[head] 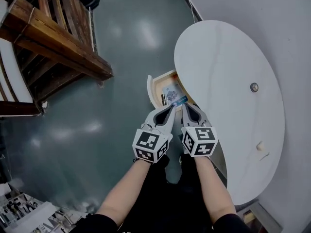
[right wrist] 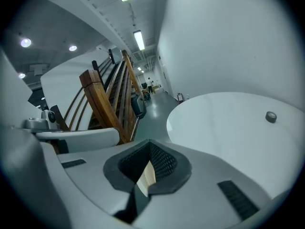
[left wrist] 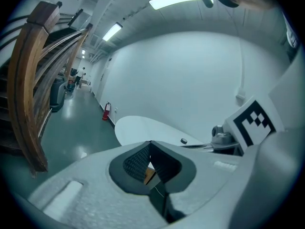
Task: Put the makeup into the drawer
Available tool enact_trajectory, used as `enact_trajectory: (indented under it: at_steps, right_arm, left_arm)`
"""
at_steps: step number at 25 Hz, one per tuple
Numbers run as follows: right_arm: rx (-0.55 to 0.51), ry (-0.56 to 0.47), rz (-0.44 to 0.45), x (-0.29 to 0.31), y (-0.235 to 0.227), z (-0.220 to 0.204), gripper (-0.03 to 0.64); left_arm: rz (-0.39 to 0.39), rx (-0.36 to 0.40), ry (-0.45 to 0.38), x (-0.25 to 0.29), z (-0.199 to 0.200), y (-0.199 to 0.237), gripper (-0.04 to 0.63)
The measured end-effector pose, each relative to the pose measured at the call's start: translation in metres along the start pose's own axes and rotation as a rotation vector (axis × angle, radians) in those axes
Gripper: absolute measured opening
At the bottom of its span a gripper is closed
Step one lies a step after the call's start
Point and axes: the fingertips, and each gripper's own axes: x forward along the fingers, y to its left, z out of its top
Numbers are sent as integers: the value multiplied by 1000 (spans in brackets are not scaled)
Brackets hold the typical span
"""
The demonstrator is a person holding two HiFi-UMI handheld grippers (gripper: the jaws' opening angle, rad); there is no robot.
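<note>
White and oval, the table [head: 228, 76] fills the right of the head view. A pale wooden drawer [head: 153, 85] stands pulled out from under its left edge. Makeup [head: 171, 93] lies inside the drawer as a flat printed pack. A slim blue piece [head: 180, 100] sits just beside it; it may be lying in the drawer too, but the claw tips partly cover it.

The left claw [left wrist: 150, 142] and right claw [right wrist: 149, 141] hang side by side above the drawer, pointing toward it and a little downward. The left claw has its jaws pressed together at the tips, with nothing gripped. Only a sliver of wood colour shows through the gap behind the pads. The right claw is likewise closed and empty.

A small round knob [head: 254, 87] sits on the table top, well apart from the drawer. Grey-green floor [head: 97, 125] spreads to the left, with a wooden stair [head: 63, 47] beyond it.
</note>
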Motion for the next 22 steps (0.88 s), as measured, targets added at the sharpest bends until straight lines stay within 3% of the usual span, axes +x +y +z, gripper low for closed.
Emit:
enact_trajectory:
  at_steps: [9,22]
  right_arm:
    - [-29,-135,21,-67,25,82,15]
    - [-95,-289,31,-153,52,160,15]
  left_arm:
    - [-67,56,-38,-28,65,-50,8]
    - [-122,117,-137,-72,149,-107,8]
